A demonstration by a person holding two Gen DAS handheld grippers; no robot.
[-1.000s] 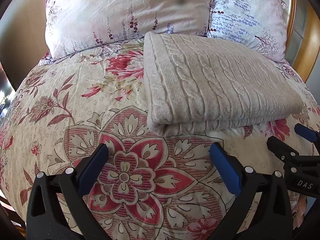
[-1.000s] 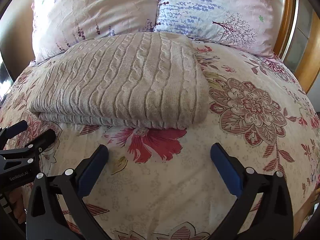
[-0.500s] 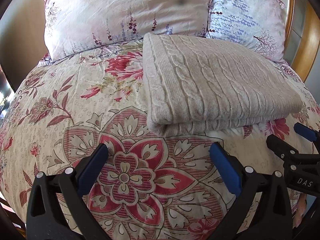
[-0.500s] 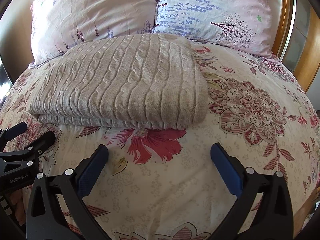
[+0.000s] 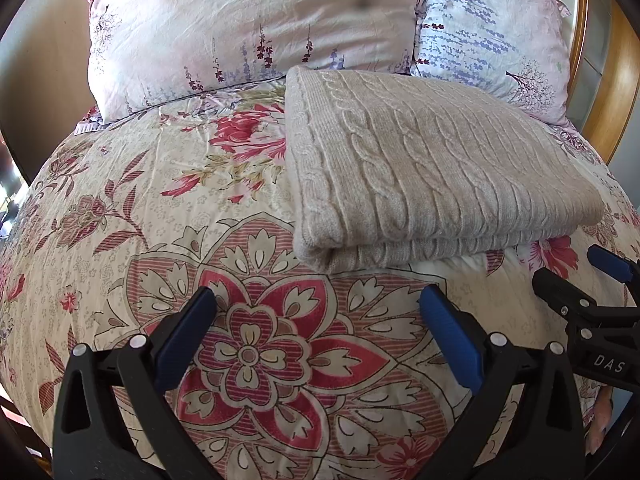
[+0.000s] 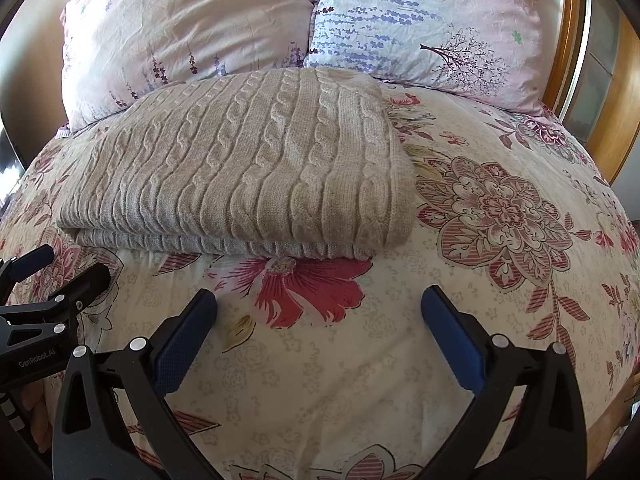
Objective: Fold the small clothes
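pillows [image 5: 256,28] cropped, sweater's [image 6: 240,168] underside hidden

I am seeing open floral duvet [image 5: 132,216] lying between my left gripper [image 5: 318,312] and the folded cable-knit sweater [image 5: 420,168], nothing blocking that strip. Left of the sweater the bedding is lying bare up to the pink pillow [image 5: 248,28]. My right gripper [image 6: 318,312] is facing clear cover too, with wide room to the sweater's right. Behind it the lavender-print pillow [image 6: 424,20] and wooden headboard [image 6: 616,120] are closing the far side. The two grippers are sitting near each other, apart.
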